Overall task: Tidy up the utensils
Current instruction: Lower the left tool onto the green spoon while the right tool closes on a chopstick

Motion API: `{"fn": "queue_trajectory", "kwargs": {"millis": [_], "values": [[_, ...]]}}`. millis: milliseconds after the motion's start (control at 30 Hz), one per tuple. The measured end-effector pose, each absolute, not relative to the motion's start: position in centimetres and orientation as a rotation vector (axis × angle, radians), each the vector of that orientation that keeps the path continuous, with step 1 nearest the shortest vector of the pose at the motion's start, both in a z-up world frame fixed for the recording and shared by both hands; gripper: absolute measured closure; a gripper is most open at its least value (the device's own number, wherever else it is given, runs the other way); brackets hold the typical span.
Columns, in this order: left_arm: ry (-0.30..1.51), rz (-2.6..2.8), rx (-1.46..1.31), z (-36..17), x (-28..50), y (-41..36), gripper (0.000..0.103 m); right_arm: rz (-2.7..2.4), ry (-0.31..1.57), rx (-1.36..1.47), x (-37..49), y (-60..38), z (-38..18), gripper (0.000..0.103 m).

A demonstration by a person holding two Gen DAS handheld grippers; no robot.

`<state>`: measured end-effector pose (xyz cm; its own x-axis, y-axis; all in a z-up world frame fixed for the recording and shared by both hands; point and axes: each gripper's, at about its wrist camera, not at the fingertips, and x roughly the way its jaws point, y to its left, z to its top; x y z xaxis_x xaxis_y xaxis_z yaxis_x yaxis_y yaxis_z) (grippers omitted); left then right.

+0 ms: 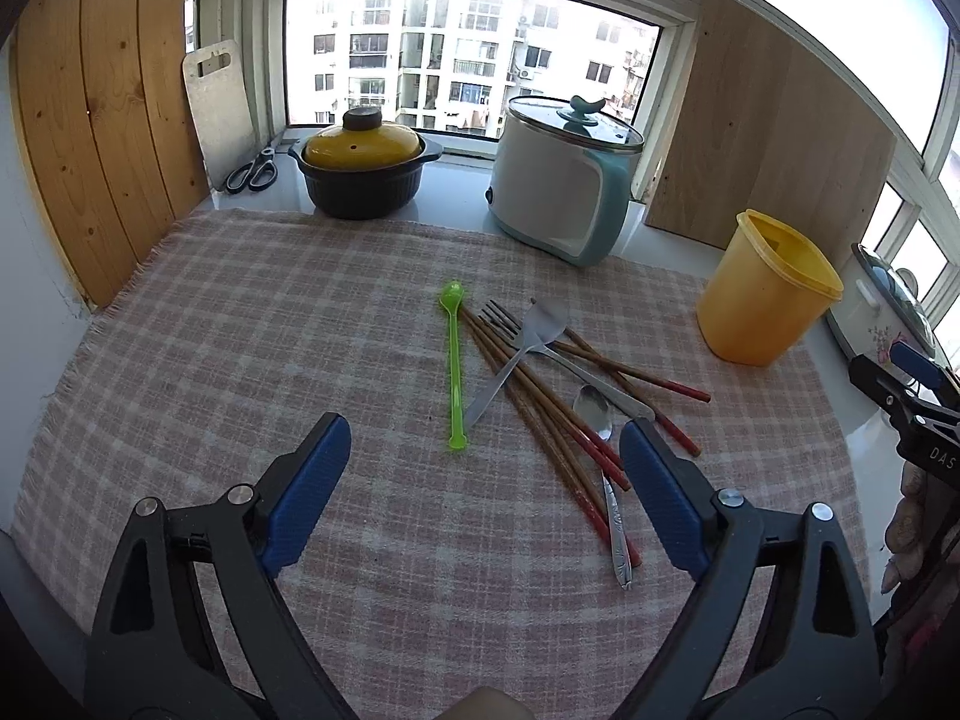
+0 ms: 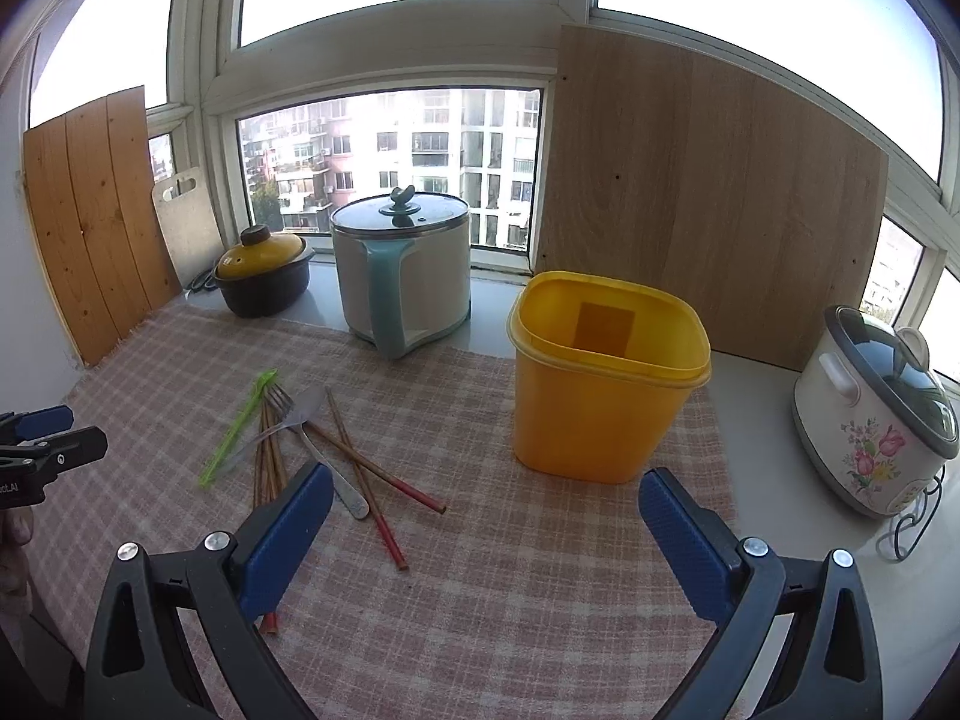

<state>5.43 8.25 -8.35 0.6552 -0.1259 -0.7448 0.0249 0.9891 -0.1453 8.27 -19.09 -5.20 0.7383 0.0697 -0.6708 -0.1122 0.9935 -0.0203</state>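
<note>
A pile of utensils lies on the checked cloth (image 1: 240, 348): a green plastic spoon (image 1: 455, 366), a metal fork (image 1: 510, 354), a metal spoon (image 1: 606, 468) and several red-tipped wooden chopsticks (image 1: 558, 426). The pile also shows in the right wrist view (image 2: 312, 444). An empty yellow container (image 2: 600, 384) stands upright to the right of the pile, and also shows in the left wrist view (image 1: 762, 291). My left gripper (image 1: 486, 474) is open and empty, just in front of the pile. My right gripper (image 2: 486, 516) is open and empty, in front of the container.
At the back stand a yellow-lidded black pot (image 1: 363, 171), a white and teal cooker (image 1: 564, 180), scissors (image 1: 255, 171) and leaning wooden boards (image 1: 96, 120). A flowered rice cooker (image 2: 876, 414) stands at the far right.
</note>
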Motion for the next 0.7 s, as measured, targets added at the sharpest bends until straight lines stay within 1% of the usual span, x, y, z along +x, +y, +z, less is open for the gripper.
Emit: {"fn": "queue_trajectory", "kwargs": {"millis": [67, 100, 167, 200, 267, 300, 333, 367, 433, 500, 567, 700], "values": [[0.88, -0.11, -0.112, -9.2, 6.3, 8.4, 0.027, 0.091, 0.741, -0.072, 8.7, -18.6, -5.6, 0.0], [0.892, -0.124, -0.109, -9.6, 6.8, 8.5, 0.029, 0.101, 0.746, -0.075, 8.9, -18.4, -5.8, 0.0], [0.924, -0.146, -0.123, -10.7, 7.9, 9.1, 0.04, 0.124, 0.762, -0.083, 9.5, -17.8, -6.2, 0.004], [0.943, -0.154, -0.136, -11.2, 8.6, 9.4, 0.043, 0.136, 0.773, -0.093, 9.9, -17.4, -6.5, 0.007], [0.97, -0.166, -0.154, -12.2, 9.8, 10.0, 0.053, 0.167, 0.799, -0.117, 10.7, -16.7, -7.0, 0.011], [0.979, -0.171, -0.157, -12.5, 10.3, 10.2, 0.054, 0.186, 0.81, -0.128, 11.1, -16.2, -7.3, 0.013], [0.988, -0.179, -0.161, -13.0, 10.9, 10.3, 0.058, 0.202, 0.822, -0.141, 11.5, -15.8, -7.6, 0.016], [1.001, -0.188, -0.169, -13.4, 11.5, 10.5, 0.064, 0.222, 0.834, -0.156, 11.9, -15.3, -8.0, 0.018], [1.027, -0.211, -0.19, -14.2, 12.6, 10.8, 0.068, 0.264, 0.861, -0.184, 12.8, -14.3, -8.7, 0.023], [1.04, -0.226, -0.203, -14.7, 13.4, 10.9, 0.069, 0.306, 0.897, -0.205, 13.8, -13.4, -9.4, 0.027], [1.052, -0.235, -0.215, -15.3, 14.2, 10.9, 0.073, 0.343, 0.929, -0.212, 14.8, -12.7, -10.2, 0.031], [1.083, -0.253, -0.245, -16.6, 15.9, 11.0, 0.078, 0.389, 1.002, -0.242, 16.7, -11.5, -11.9, 0.047]]}}
